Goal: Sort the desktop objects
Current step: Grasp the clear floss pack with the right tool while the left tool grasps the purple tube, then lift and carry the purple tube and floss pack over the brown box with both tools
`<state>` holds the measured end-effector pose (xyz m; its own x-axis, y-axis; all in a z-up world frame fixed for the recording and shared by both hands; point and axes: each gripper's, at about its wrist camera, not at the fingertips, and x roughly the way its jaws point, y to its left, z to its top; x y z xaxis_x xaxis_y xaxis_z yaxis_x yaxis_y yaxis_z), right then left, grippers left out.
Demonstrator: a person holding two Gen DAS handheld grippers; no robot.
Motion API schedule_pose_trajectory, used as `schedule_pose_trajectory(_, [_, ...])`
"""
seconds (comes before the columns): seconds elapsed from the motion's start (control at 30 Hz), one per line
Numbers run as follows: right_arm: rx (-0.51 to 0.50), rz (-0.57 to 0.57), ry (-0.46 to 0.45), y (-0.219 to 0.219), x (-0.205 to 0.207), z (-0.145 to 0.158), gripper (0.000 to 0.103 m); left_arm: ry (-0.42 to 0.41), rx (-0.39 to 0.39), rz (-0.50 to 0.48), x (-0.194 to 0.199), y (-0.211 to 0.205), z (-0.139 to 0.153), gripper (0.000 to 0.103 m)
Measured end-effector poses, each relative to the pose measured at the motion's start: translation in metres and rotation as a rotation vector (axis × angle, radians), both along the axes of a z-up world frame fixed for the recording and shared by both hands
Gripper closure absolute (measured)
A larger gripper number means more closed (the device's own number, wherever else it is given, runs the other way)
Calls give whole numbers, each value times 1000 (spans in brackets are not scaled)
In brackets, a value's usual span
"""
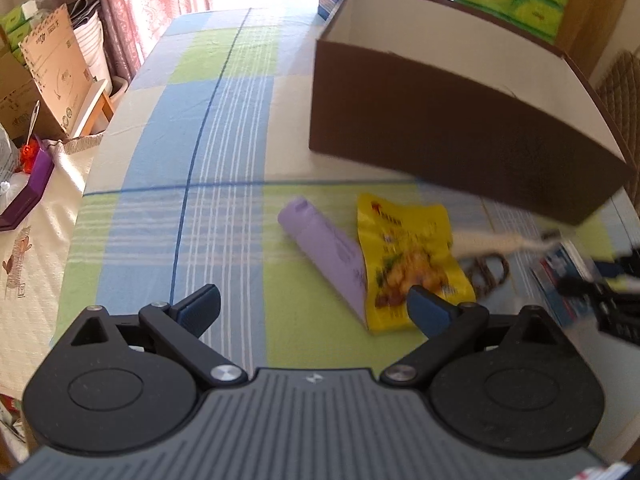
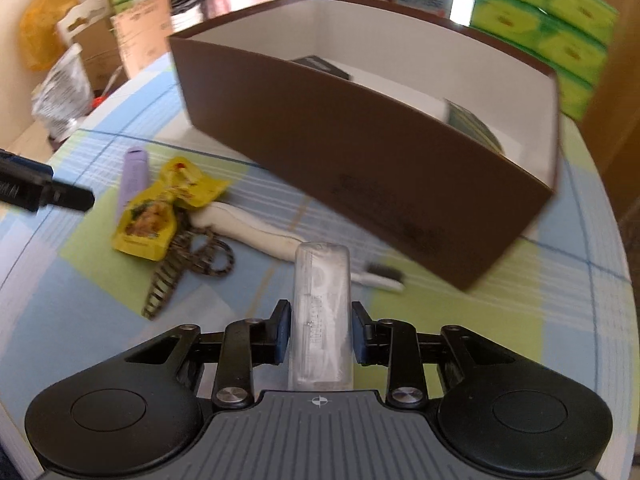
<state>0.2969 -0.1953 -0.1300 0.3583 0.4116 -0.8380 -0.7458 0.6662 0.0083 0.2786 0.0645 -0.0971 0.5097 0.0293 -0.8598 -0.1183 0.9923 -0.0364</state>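
A: Two grippers up. Left gripper spread wide, nothing in it, over the checked cloth; purple tube and yellow snack packet lie touching just ahead.

B: Right gripper clamped on a clear plastic case, above the table, near the brown box.

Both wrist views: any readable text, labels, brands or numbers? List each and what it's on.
None can be quoted with confidence.
Yellow snack packet: red and dark print, blurred.
Brown box: dark print on its front wall, smeared.
Clear case in the right gripper: faint marks, unreadable.
Cardboard carton: printed lines and icons, too small.
Green packs: logo only, blurred.
Purple tube: faint print, illegible.
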Motion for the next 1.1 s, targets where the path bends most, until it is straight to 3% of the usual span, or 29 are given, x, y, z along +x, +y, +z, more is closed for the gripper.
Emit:
schedule_pose_trajectory(0.33, [-8, -149, 11, -46, 11, 5, 75, 7, 3, 52, 51, 6, -23, 20])
schedule_pose_trajectory(0.53, [-22, -199, 14, -63, 12, 6, 75, 64, -18, 38, 59, 5, -36, 42])
schedule_pose_trajectory(0.6, [-26, -209, 18, -68, 11, 4, 75, 65, -32, 11, 54, 5, -39, 57])
schedule_pose_trajectory(0.7, [-32, -215, 22, -73, 9, 4, 75, 58, -12, -49, 43, 7, -41, 71])
schedule_pose_trajectory(0.83, [-43, -213, 27, -75, 7, 2, 75, 48, 49, -112, 24, 15, -42, 72])
schedule_pose_trajectory(1.1, [-51, -209, 22, -75, 5, 1, 75, 71, 28, -82, -3, 38, -39, 68])
